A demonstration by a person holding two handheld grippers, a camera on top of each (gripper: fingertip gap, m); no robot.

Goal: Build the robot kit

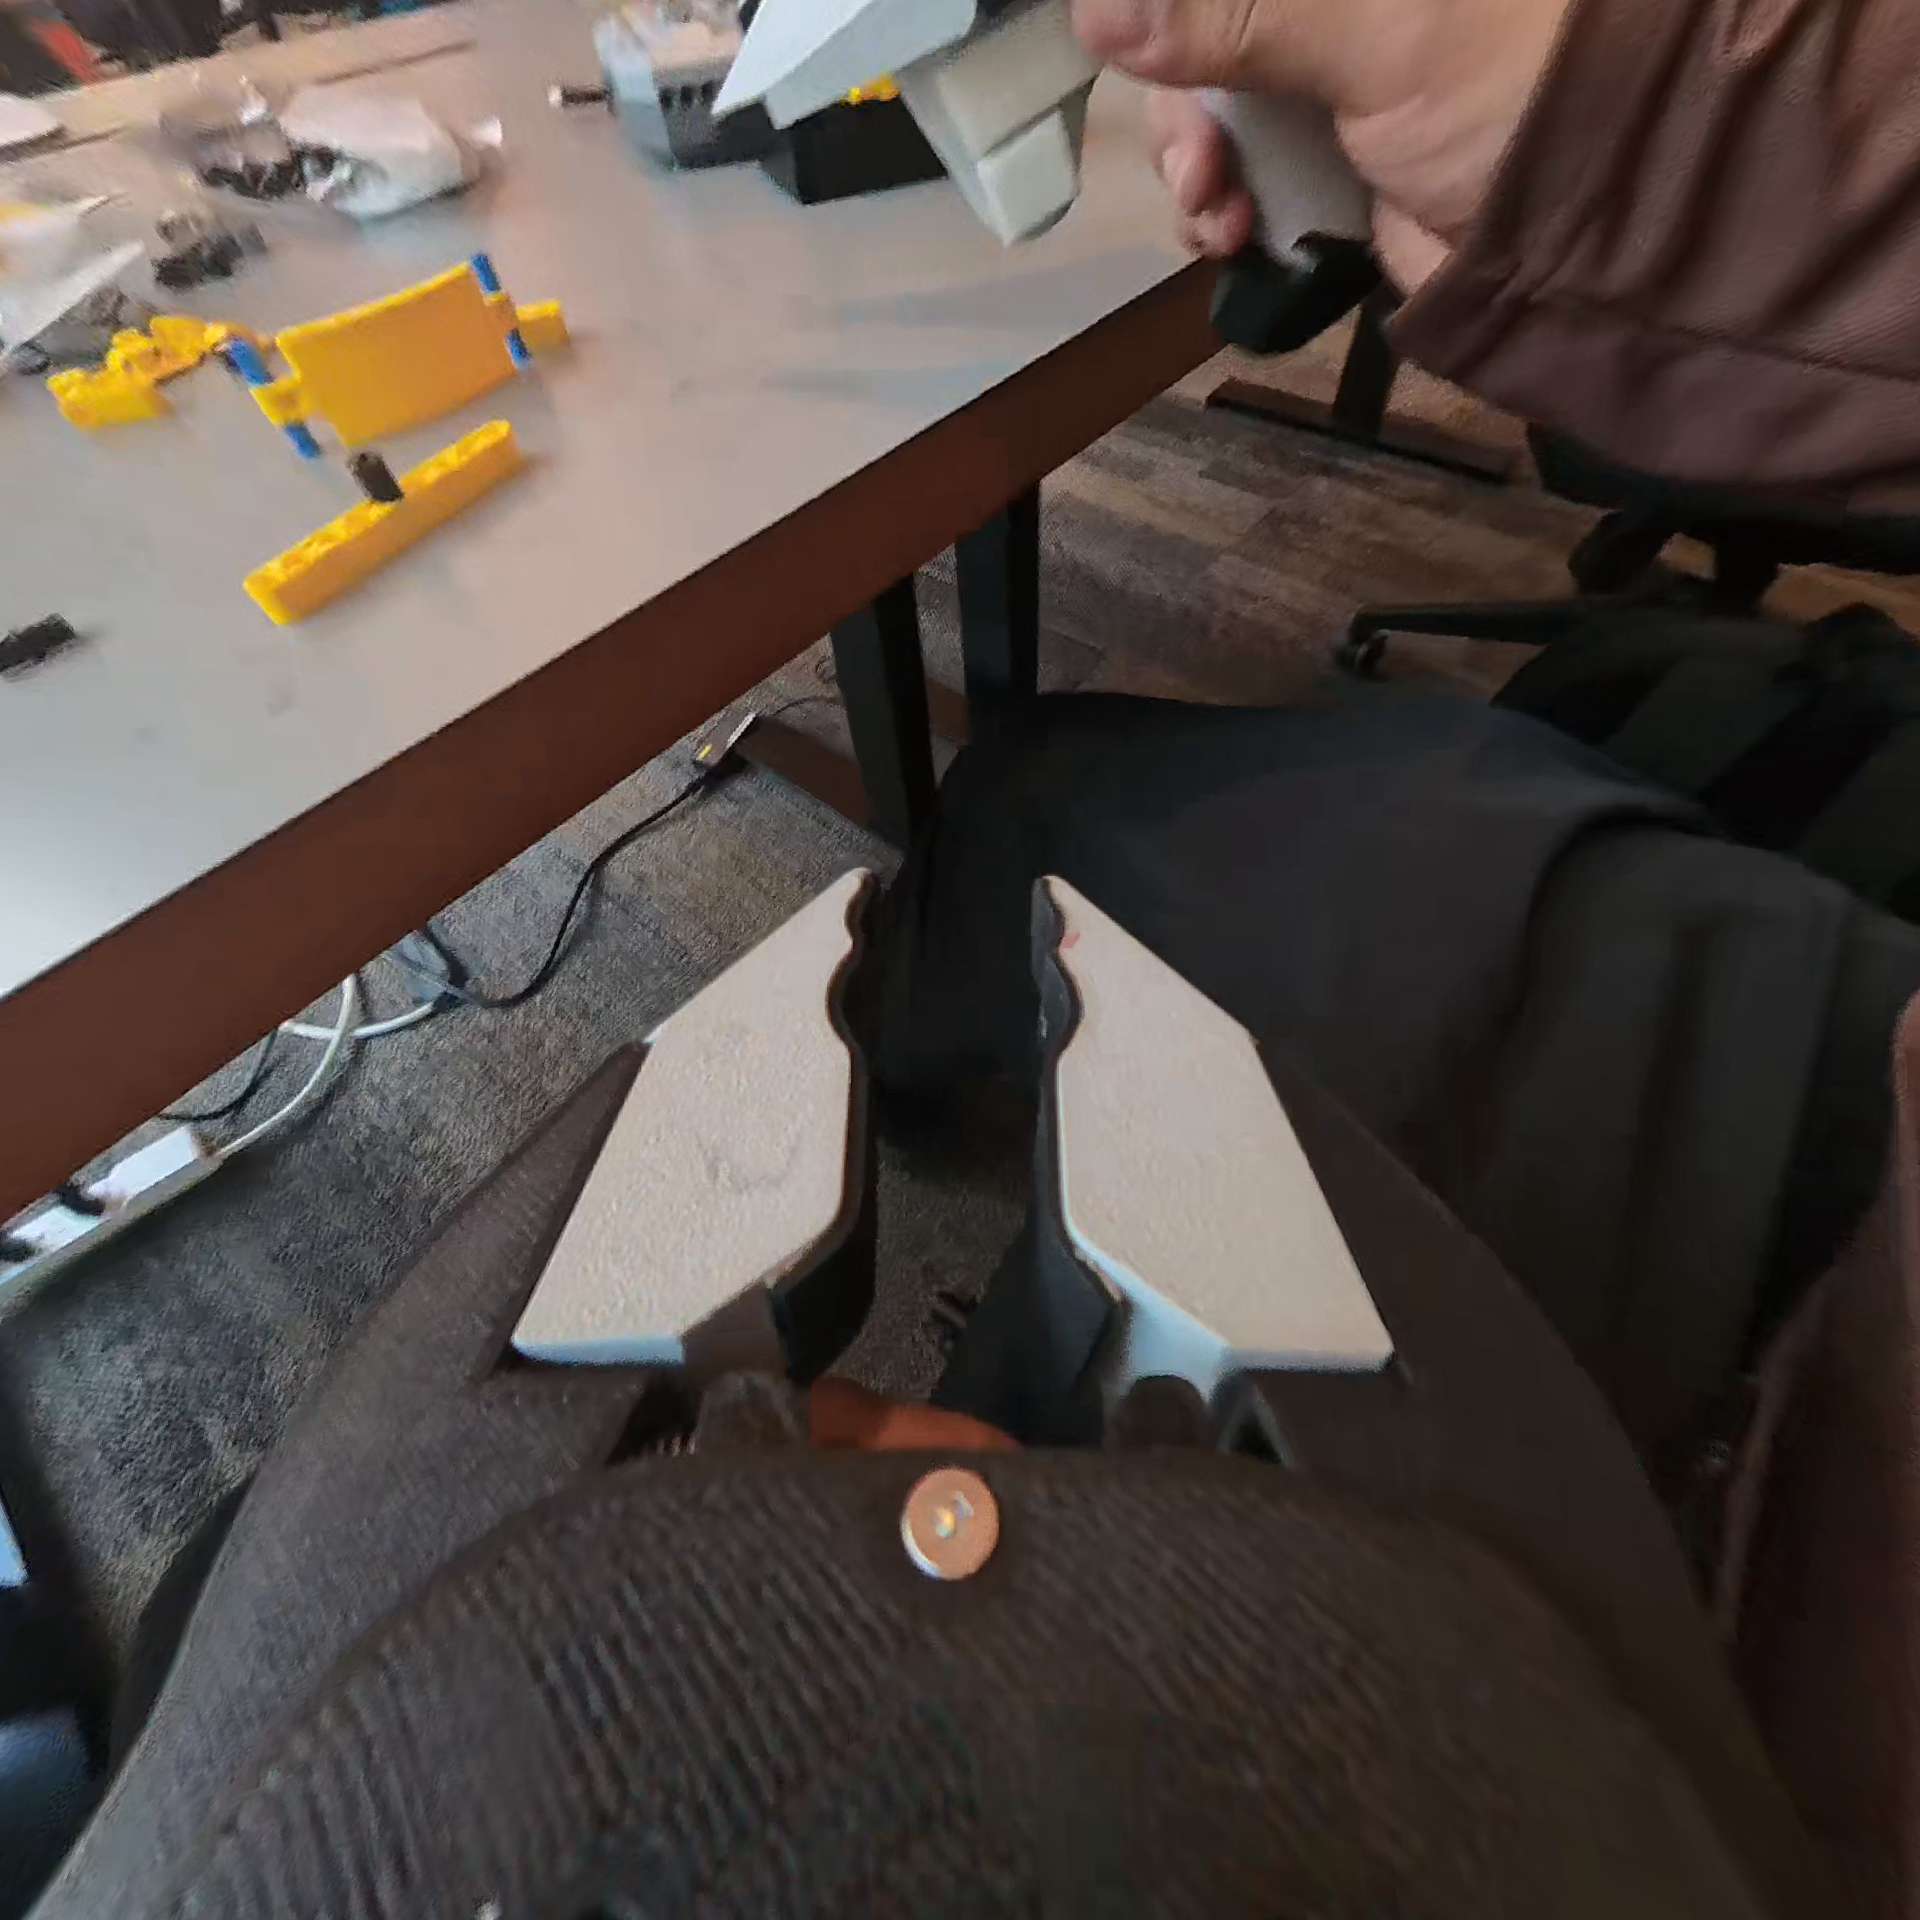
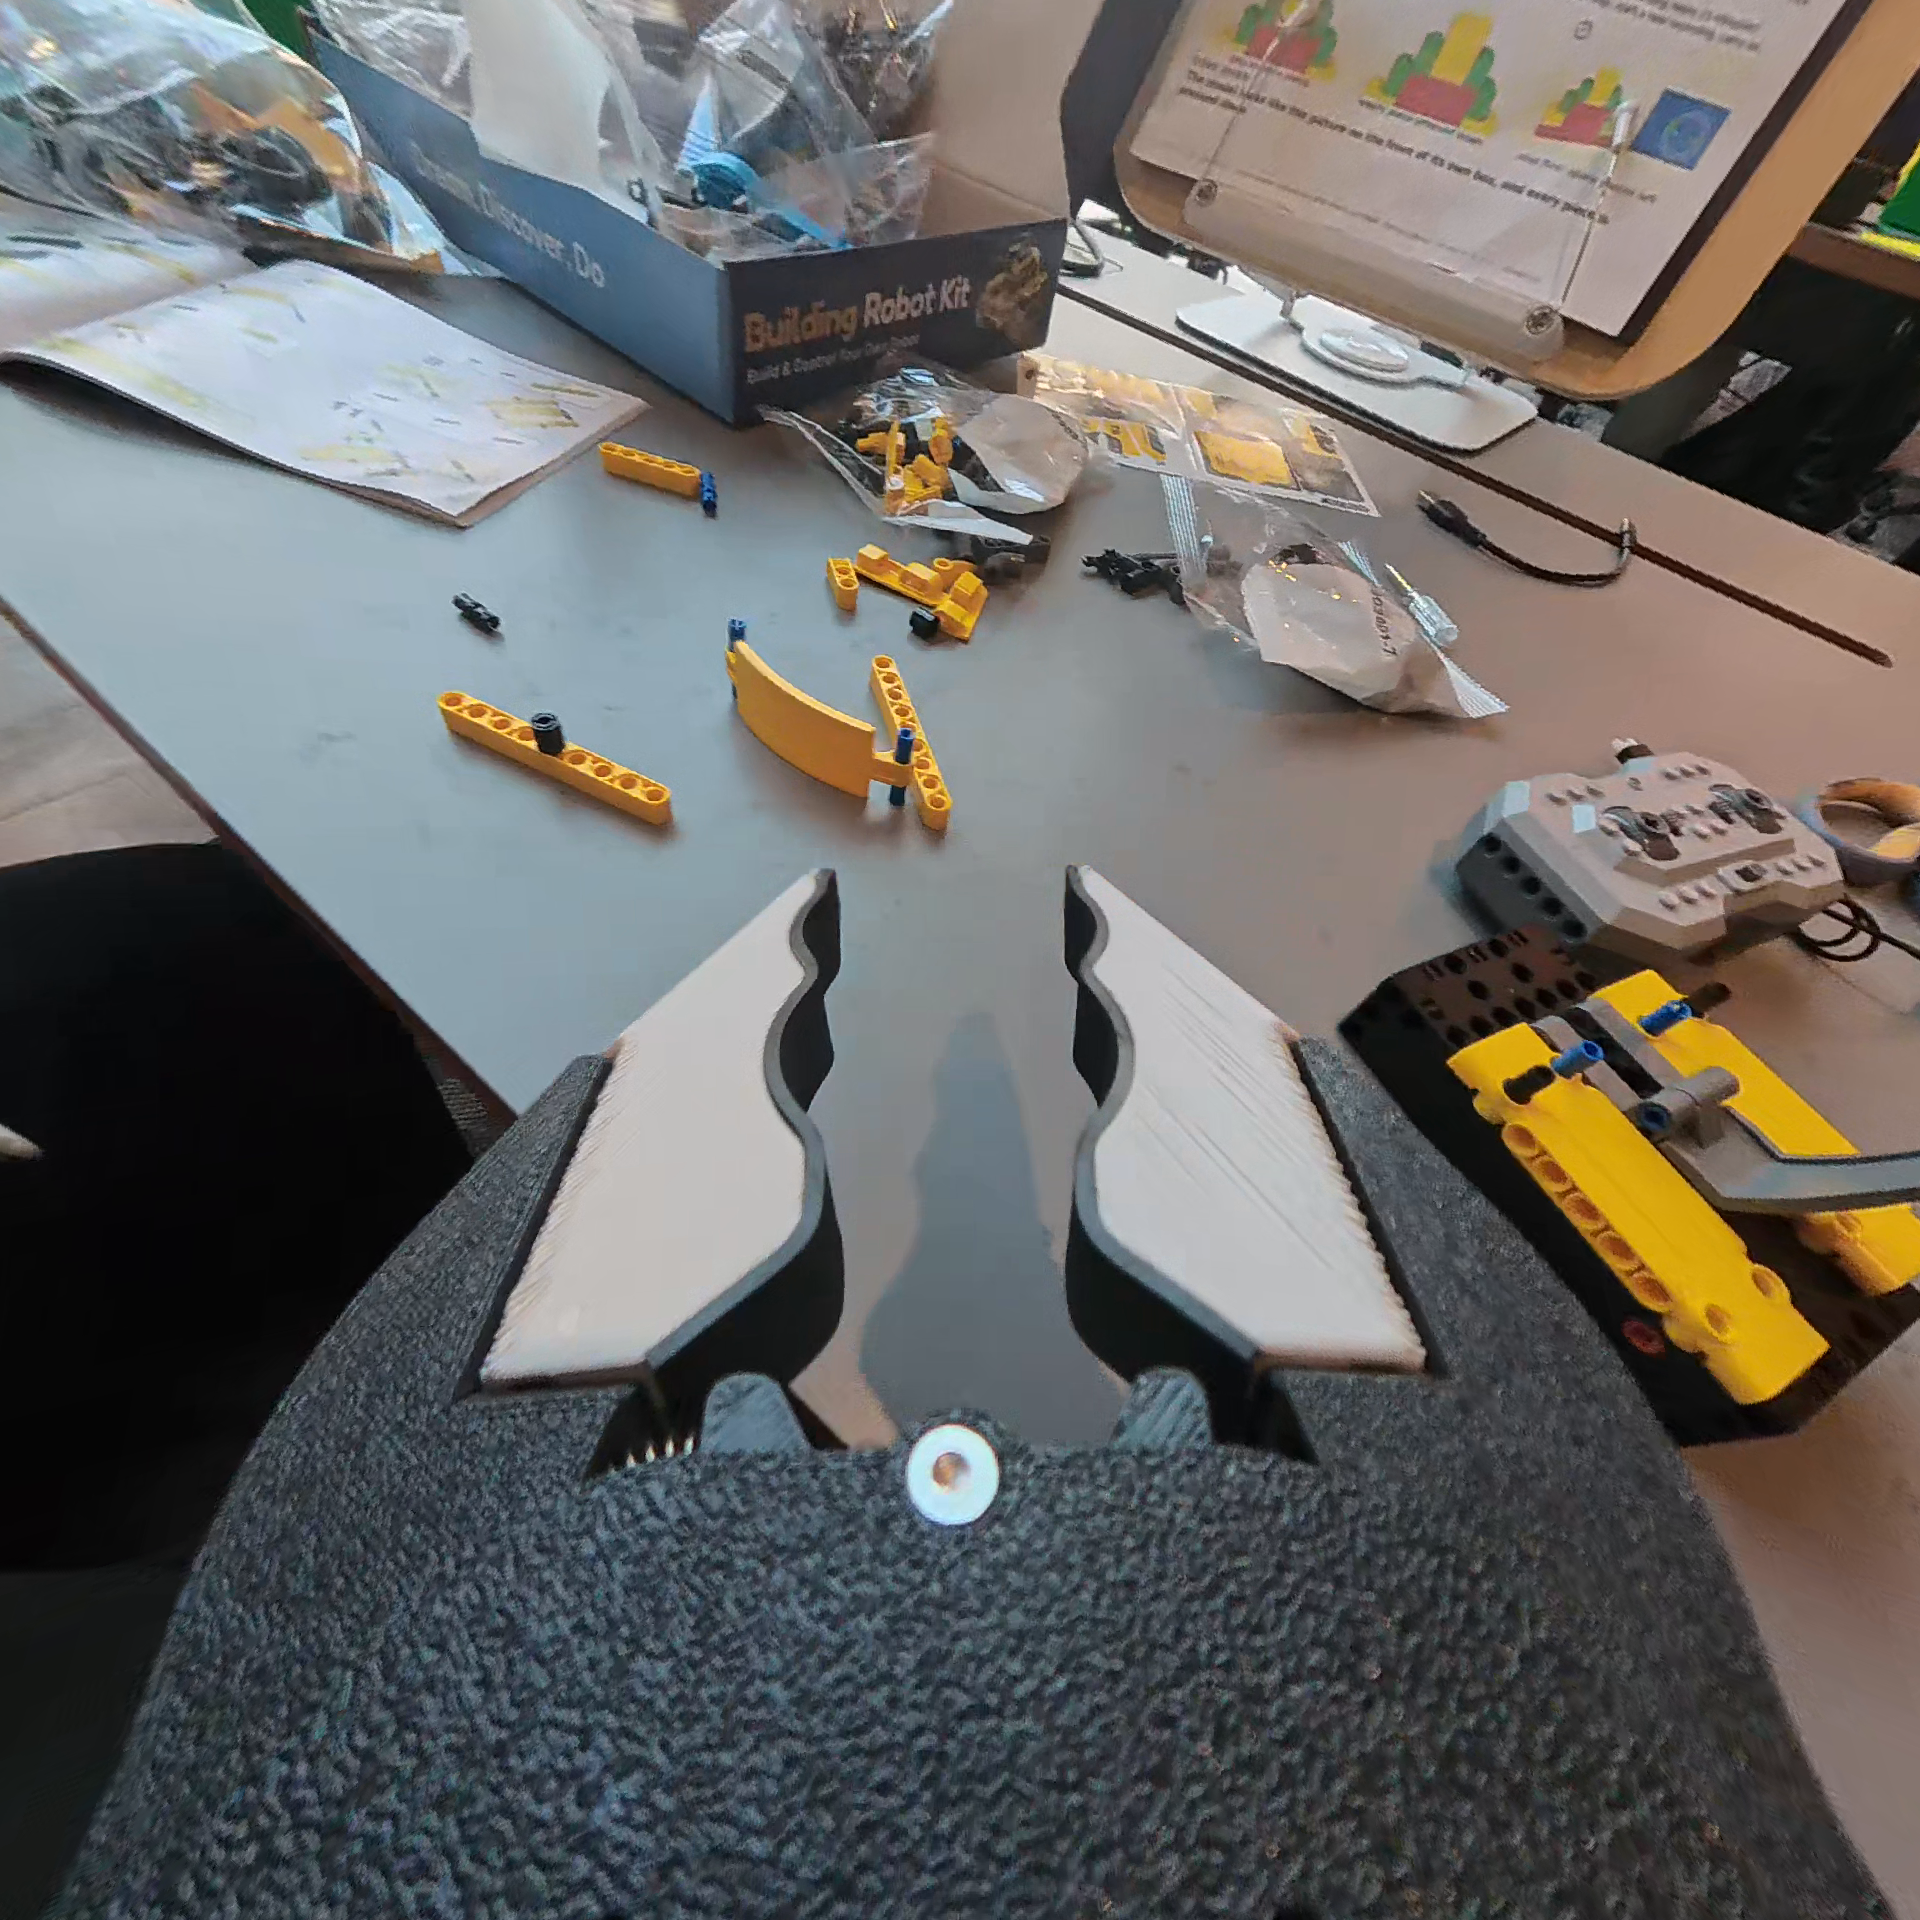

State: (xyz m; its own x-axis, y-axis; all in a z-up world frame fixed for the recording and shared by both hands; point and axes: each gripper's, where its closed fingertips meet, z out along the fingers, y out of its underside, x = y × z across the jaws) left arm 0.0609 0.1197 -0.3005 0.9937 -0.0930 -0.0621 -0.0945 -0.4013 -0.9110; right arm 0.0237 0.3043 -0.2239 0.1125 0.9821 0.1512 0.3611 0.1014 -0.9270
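My left gripper is open and empty, held below the grey table's edge, over a person's dark trouser leg. My right gripper is open and empty, low over the table. It also shows in the left wrist view, held by a hand. Nearest ahead of it lie a curved yellow panel with blue pins joined to a holed beam, and a long yellow beam with a black pin. Both show in the left wrist view: the panel and the beam.
A yellow and black block assembly and a grey motor hub sit right. A kit box, booklet, parts bags, small yellow pieces and a board on a stand lie beyond. Cables and chair legs are on the carpet. The tips of one gripper are about 20 centimetres away from the tips of the other. Between my right fingertips and the grey motor hub there is roughly 15 centimetres.
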